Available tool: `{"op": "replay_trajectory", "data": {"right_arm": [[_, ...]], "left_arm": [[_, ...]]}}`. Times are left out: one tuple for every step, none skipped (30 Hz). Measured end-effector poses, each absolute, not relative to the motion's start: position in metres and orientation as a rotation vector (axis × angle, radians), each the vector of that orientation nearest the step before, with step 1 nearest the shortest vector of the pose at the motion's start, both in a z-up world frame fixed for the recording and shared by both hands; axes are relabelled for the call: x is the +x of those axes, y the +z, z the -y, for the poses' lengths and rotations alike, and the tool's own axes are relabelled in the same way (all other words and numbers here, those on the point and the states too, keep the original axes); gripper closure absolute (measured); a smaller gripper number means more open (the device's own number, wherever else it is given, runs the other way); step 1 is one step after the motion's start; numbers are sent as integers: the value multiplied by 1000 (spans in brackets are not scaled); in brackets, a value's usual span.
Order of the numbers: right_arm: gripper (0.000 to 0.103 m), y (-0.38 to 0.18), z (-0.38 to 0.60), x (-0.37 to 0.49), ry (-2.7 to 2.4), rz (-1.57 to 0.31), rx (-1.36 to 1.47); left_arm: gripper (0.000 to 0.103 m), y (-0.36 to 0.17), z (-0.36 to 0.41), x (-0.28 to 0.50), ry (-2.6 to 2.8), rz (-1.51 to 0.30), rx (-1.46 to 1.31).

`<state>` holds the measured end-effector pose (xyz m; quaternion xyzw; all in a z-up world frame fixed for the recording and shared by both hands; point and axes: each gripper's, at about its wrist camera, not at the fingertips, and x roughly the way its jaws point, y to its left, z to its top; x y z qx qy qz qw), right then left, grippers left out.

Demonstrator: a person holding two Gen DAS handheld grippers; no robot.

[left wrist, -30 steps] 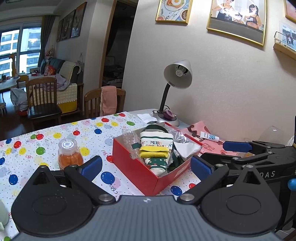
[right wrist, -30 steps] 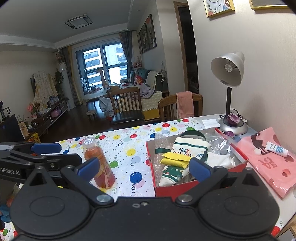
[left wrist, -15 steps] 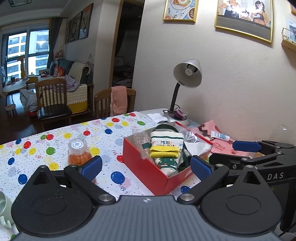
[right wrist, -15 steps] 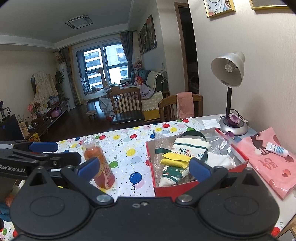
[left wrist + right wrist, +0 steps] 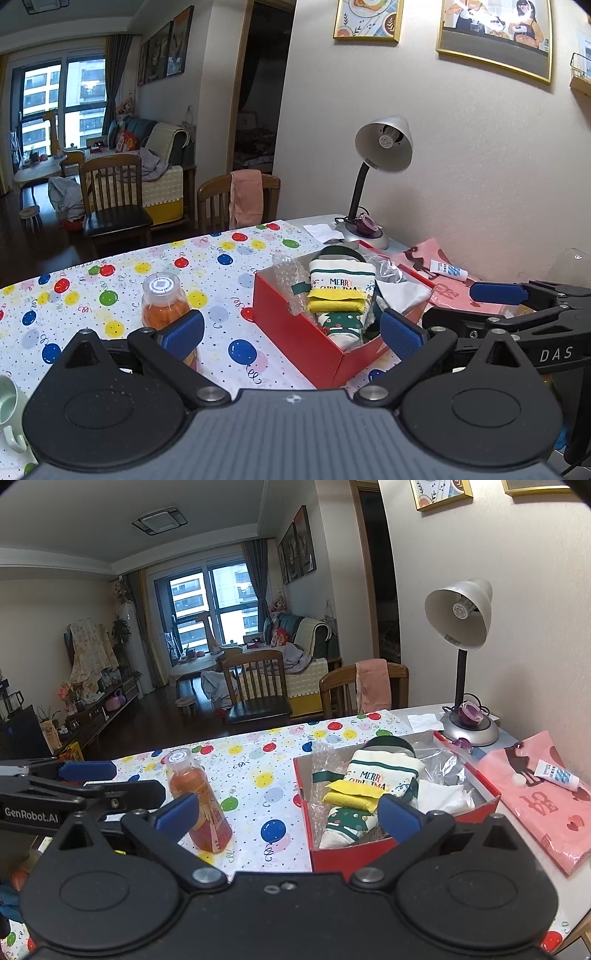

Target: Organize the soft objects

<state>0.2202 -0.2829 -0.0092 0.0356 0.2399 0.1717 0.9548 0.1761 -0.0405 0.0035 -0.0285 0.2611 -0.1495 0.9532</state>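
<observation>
Socks [image 5: 338,295] and yellow cloth [image 5: 336,300] already sit in the red box [image 5: 295,332]; both the left gripper [image 5: 291,332] and right gripper [image 5: 286,812] hover spread and empty, so little seems left.

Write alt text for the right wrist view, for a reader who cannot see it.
An open right gripper, holding nothing, hovers in front of a red box holding a Christmas sock with a yellow cloth on top. Left of the box an orange drink bottle stands on the balloon-print tablecloth; a desk lamp stands behind.
</observation>
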Motion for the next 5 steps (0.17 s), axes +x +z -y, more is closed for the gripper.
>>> {"op": "replay_trajectory", "data": {"right_arm": [[0, -10, 284, 221, 351, -488, 74], [0, -11, 284, 221, 353, -490, 73], [0, -11, 284, 222, 355, -491, 72], [0, -12, 284, 222, 357, -491, 71], [0, -12, 283, 222, 361, -493, 70]], "left_arm": [[1, 3, 40, 176, -303, -531, -60], [1, 3, 40, 176, -302, -533, -62], [1, 2, 39, 176, -301, -535, -65], [1, 2, 39, 177, -299, -537, -68], [1, 2, 38, 176, -297, -537, -71]]}}
